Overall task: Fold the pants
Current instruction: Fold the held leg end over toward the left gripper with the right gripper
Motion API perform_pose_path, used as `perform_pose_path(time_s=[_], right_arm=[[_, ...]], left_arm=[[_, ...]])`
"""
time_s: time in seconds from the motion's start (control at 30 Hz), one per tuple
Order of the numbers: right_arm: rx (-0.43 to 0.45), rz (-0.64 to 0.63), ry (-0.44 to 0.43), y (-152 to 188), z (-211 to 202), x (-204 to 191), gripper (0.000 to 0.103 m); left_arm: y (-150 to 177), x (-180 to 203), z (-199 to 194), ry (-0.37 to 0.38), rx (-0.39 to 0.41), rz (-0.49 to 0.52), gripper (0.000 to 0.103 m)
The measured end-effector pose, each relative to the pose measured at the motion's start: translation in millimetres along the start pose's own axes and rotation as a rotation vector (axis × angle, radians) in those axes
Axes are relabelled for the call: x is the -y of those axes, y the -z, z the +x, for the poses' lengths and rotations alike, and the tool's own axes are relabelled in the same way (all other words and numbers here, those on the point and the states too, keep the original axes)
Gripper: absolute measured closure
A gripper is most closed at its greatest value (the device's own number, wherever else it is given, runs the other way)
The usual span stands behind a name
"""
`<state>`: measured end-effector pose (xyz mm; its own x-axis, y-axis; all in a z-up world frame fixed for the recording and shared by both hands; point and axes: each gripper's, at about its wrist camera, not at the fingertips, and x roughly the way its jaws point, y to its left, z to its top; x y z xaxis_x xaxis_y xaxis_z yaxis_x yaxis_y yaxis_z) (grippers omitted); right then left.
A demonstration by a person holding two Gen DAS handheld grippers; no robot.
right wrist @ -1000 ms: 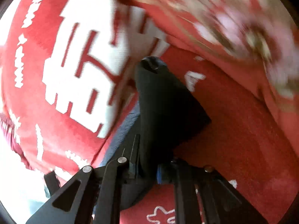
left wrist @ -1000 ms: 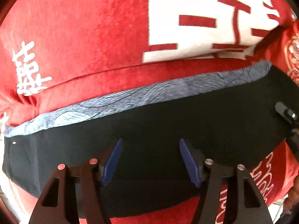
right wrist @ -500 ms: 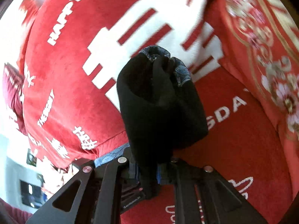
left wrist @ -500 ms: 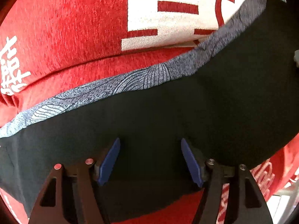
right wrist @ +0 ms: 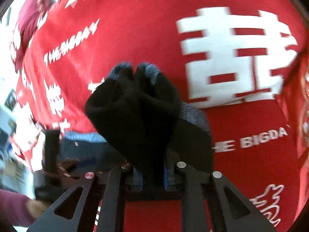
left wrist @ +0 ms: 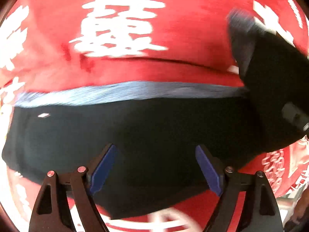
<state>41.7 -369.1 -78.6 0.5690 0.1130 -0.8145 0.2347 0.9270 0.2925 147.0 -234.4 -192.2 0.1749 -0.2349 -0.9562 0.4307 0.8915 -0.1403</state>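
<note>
Black pants (left wrist: 135, 135) with a grey-blue patterned band (left wrist: 115, 94) lie flat on a red blanket (left wrist: 173, 29). My left gripper (left wrist: 155, 147) hovers just over the black cloth. Its blue pads (left wrist: 104, 166) stand wide apart and are opening, with nothing pinched between them. At the right, one end of the pants (left wrist: 270, 96) is lifted off the blanket. In the right wrist view my right gripper (right wrist: 152, 179) holds that bunched black end (right wrist: 139, 112) between its pads, and its jaws are starting to open. The flat part of the pants (right wrist: 87, 150) lies lower left.
The red blanket (right wrist: 135, 29) with large white characters covers the whole surface. A dark red cloth (right wrist: 32, 19) lies at its far left corner, and a gold-patterned red cloth (right wrist: 305, 96) borders the right. A person's sleeve and hand (right wrist: 13, 206) show at the lower left.
My left gripper slid sideways along the pants and its jaws spread wider. My right gripper rose and rolled, carrying the bunched end of the pants over the blanket toward the left gripper.
</note>
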Motion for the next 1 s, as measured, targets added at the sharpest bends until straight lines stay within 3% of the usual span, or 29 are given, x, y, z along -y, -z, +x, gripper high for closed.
perform_pose_path(time_s=[0.1, 0.17, 0.3, 0.33, 0.4, 0.47, 0.5, 0.57, 0.67, 0.73, 0.8, 0.9, 0.97, 1.0], right_arm=[[-0.079, -0.101, 0.053, 22.2, 47.2, -45.3, 0.081], [-0.139, -0.199, 0.147, 44.0, 82.2, -74.8, 0.078], [-0.157, -0.415, 0.365, 79.4, 110.6, -112.0, 0.072], [-0.159, -0.453, 0.380, 83.2, 109.6, -118.1, 0.065], [-0.154, -0.472, 0.308, 87.5, 93.4, -123.8, 0.056], [-0.154, -0.455, 0.232, 85.3, 75.2, -120.5, 0.054], [-0.161, -0.421, 0.185, 80.7, 68.1, -116.7, 0.054], [-0.190, -0.212, 0.041, 69.7, 51.2, -83.9, 0.053], [-0.242, 0.224, -0.153, 67.0, 47.8, -12.9, 0.053], [-0.234, 0.489, -0.274, 73.3, 54.1, 31.4, 0.053], [-0.225, 0.604, -0.336, 80.8, 59.1, 52.3, 0.053], [-0.228, 0.674, -0.386, 88.2, 72.1, 64.4, 0.053], [-0.229, 0.743, -0.423, 94.1, 80.4, 69.5, 0.053], [-0.224, 0.780, -0.442, 95.9, 83.7, 72.9, 0.053]], left_arm=[[6.0, -43.0, 2.5, -0.048, -0.007, -0.030, 0.018], [17.5, -60.4, 7.7, -0.067, -0.017, -0.046, 0.018], [27.9, -95.3, 10.1, -0.070, -0.047, -0.085, 0.018], [28.4, -98.8, 11.4, -0.064, -0.049, -0.090, 0.018], [27.5, -97.4, 7.5, -0.040, -0.043, -0.090, 0.018], [25.2, -88.8, 0.6, -0.007, -0.043, -0.077, 0.018], [22.7, -82.4, -3.4, 0.022, -0.042, -0.066, 0.018], [15.6, -60.7, -9.6, 0.089, -0.055, -0.045, 0.018], [7.1, -31.0, -7.1, 0.190, -0.101, -0.007, 0.018], [2.7, -14.2, 2.3, 0.213, -0.131, 0.015, 0.018], [-2.9, -2.0, 13.4, 0.223, -0.144, 0.028, 0.018], [-0.9, 11.3, 14.5, 0.218, -0.159, 0.033, 0.019], [-2.1, 15.1, 21.3, 0.220, -0.177, 0.032, 0.041], [-2.5, 17.6, 25.7, 0.210, -0.192, 0.038, 0.041]])
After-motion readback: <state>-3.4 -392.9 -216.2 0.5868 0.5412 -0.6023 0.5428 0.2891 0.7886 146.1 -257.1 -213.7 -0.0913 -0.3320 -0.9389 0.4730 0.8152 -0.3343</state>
